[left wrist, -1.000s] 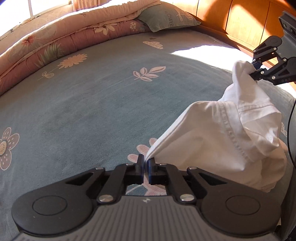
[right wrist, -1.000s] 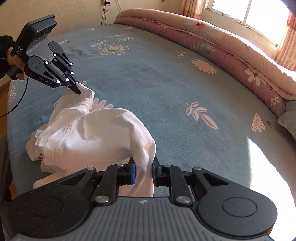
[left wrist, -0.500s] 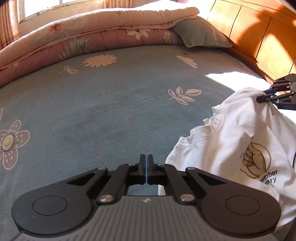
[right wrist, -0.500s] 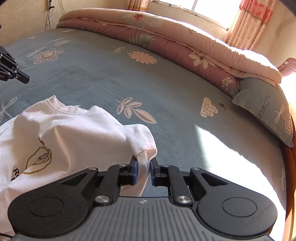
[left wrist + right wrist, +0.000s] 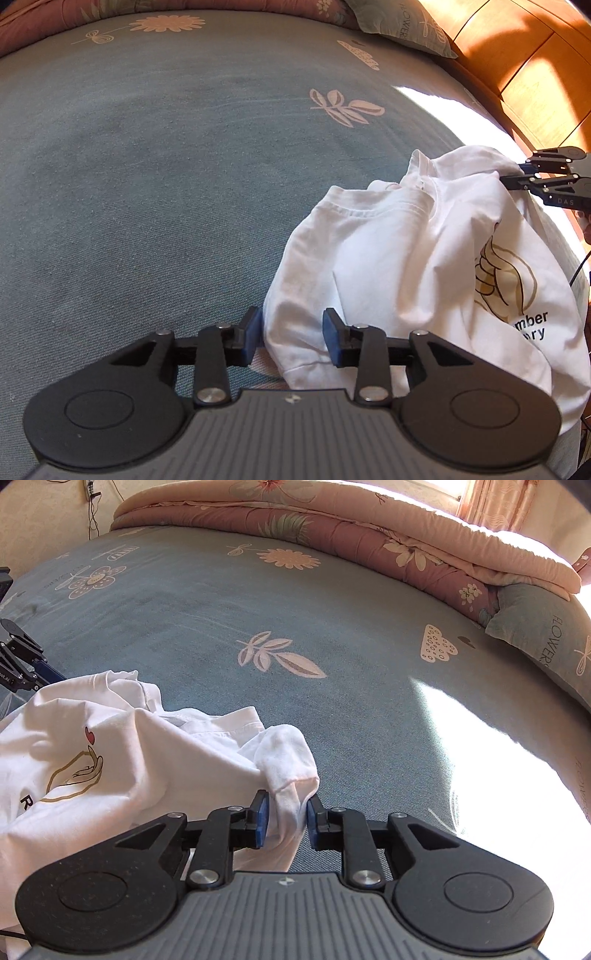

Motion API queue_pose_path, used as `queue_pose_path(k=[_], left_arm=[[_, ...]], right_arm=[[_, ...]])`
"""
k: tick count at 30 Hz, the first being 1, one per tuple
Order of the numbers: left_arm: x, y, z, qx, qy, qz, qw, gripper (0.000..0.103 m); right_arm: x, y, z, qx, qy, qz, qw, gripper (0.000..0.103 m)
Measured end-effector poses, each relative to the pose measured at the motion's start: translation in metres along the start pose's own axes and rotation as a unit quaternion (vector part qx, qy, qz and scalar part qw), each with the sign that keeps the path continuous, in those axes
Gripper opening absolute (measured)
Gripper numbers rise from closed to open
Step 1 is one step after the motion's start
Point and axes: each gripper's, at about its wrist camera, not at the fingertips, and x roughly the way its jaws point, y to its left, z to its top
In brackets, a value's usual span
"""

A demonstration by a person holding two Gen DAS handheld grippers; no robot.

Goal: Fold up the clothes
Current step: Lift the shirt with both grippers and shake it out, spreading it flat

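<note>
A white T-shirt (image 5: 424, 258) with a gold hand print and black letters lies crumpled on the blue-grey flowered bed sheet (image 5: 166, 184). My left gripper (image 5: 292, 339) hangs low over it. Its jaws are opening, and one sleeve hem lies loose between the blue pads. My right gripper (image 5: 286, 819) is also opening, with the other bunched sleeve (image 5: 288, 760) slack between its pads. The left wrist view shows the right gripper (image 5: 513, 175) at the shirt's far shoulder. In the right wrist view the shirt (image 5: 147, 757) fills the lower left, and the left gripper (image 5: 40, 672) pokes in behind it.
A folded pink flowered quilt (image 5: 369, 535) runs along the far side of the bed. A grey-green pillow (image 5: 546, 642) lies at its end. A wooden headboard (image 5: 535, 74) stands at the right in the left wrist view. A bright patch of sun (image 5: 498, 746) falls on the sheet.
Both grippers have sunk toward the bed and the shirt has dropped from hanging to lying on the sheet. The left jaws went from shut to open, and the right jaws widened.
</note>
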Motion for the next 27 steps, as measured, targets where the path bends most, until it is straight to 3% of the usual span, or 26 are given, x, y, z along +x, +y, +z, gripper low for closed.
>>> queue_pose_path(k=[2, 4, 5, 7, 9, 18, 23, 26, 27], left_arm=[[0.001, -0.002, 0.001, 0.002, -0.002, 0.001, 1.0000, 0.032], [0.002, -0.004, 0.001, 0.003, -0.003, 0.004, 1.0000, 0.007], [0.002, -0.005, 0.000, 0.003, -0.005, 0.009, 0.9999, 0.001], [-0.001, -0.008, 0.000, 0.006, -0.016, 0.021, 0.9996, 0.001], [-0.007, -0.009, 0.003, 0.006, -0.033, 0.031, 0.9990, 0.001], [-0.048, 0.007, 0.049, -0.017, -0.120, 0.091, 0.9884, 0.001], [-0.041, 0.018, 0.070, -0.035, -0.123, 0.115, 0.9851, 0.004], [-0.024, 0.019, 0.072, -0.036, -0.090, 0.123, 0.9876, 0.009], [-0.021, 0.017, 0.070, -0.036, -0.083, 0.125, 0.9881, 0.009]], right_arm=[[0.004, -0.004, -0.001, 0.015, -0.001, 0.010, 1.000, 0.032], [0.008, -0.007, -0.002, 0.027, -0.002, 0.017, 0.999, 0.032], [0.010, -0.008, -0.003, 0.032, -0.002, 0.020, 0.999, 0.032], [0.010, -0.007, -0.003, 0.033, -0.007, 0.017, 0.999, 0.020], [0.008, -0.008, -0.002, 0.032, -0.016, 0.007, 0.999, 0.018], [-0.003, -0.018, 0.023, 0.034, -0.068, -0.054, 0.996, 0.016], [0.007, -0.034, 0.039, 0.066, -0.083, -0.097, 0.990, 0.017], [0.021, -0.036, 0.041, 0.082, -0.067, -0.107, 0.989, 0.031], [0.023, -0.036, 0.040, 0.087, -0.064, -0.107, 0.988, 0.045]])
